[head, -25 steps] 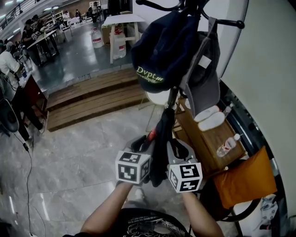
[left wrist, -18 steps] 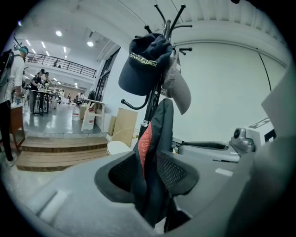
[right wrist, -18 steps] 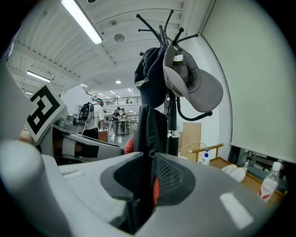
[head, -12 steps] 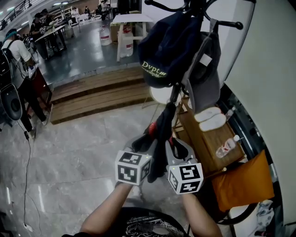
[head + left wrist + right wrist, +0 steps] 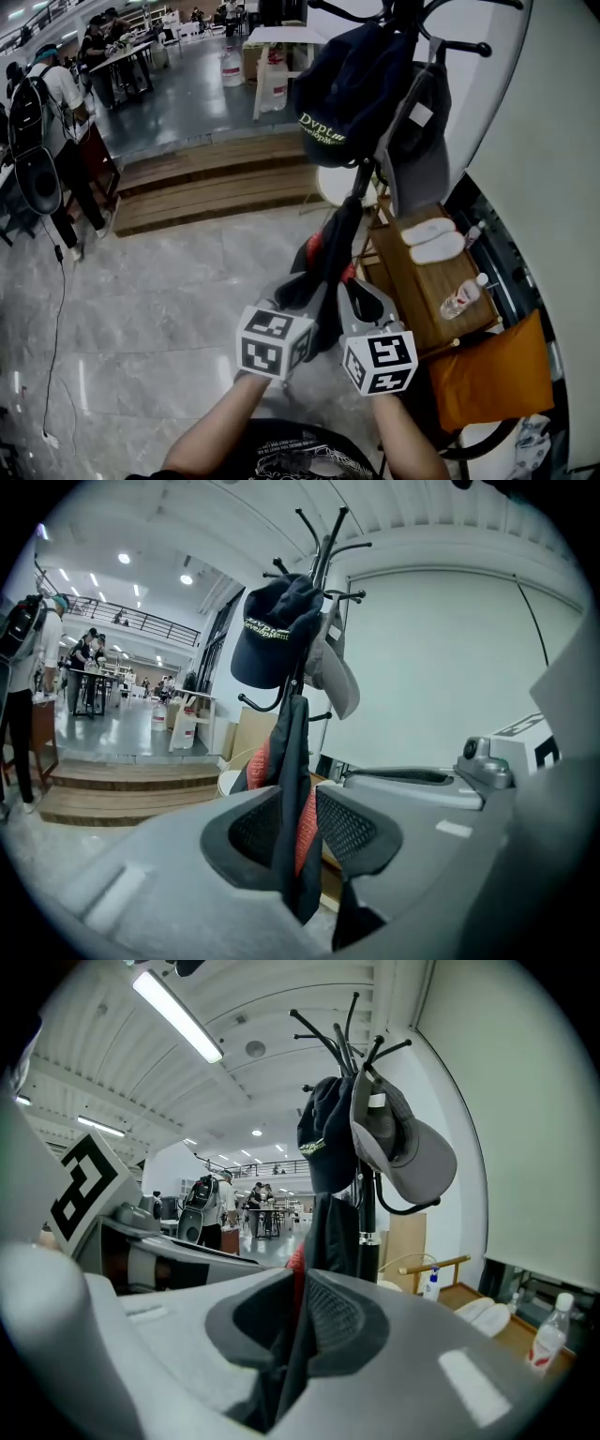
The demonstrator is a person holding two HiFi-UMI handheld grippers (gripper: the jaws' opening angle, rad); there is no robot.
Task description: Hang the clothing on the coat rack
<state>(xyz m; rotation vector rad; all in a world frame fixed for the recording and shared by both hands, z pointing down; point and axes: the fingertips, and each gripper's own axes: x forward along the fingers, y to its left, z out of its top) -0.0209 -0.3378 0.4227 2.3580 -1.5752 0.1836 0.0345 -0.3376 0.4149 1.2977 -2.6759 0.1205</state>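
A black garment with red lining (image 5: 330, 253) drops in a narrow strip from low on the coat rack pole (image 5: 366, 183) down between my two grippers. My left gripper (image 5: 302, 302) is shut on its folds, black and red cloth filling the gap between the pads (image 5: 298, 829). Beside it my right gripper (image 5: 345, 298) is shut on the same strip, jaws pinched tight (image 5: 292, 1312). Higher on the rack hang a navy cap (image 5: 352, 94) and a grey cap (image 5: 417, 141). Whether the garment's top sits on a hook is hidden behind the caps.
A wooden side table (image 5: 398, 267) with pale slippers and a water bottle (image 5: 459, 298) stands right of the rack, an orange cushion (image 5: 492, 370) nearer me. Wooden steps (image 5: 216, 183) cross the floor behind. A person with a backpack (image 5: 56, 103) stands far left.
Both grippers have stayed shut on the garment and sunk slightly in view. More red lining shows. The person with the backpack has come further into the frame at left.
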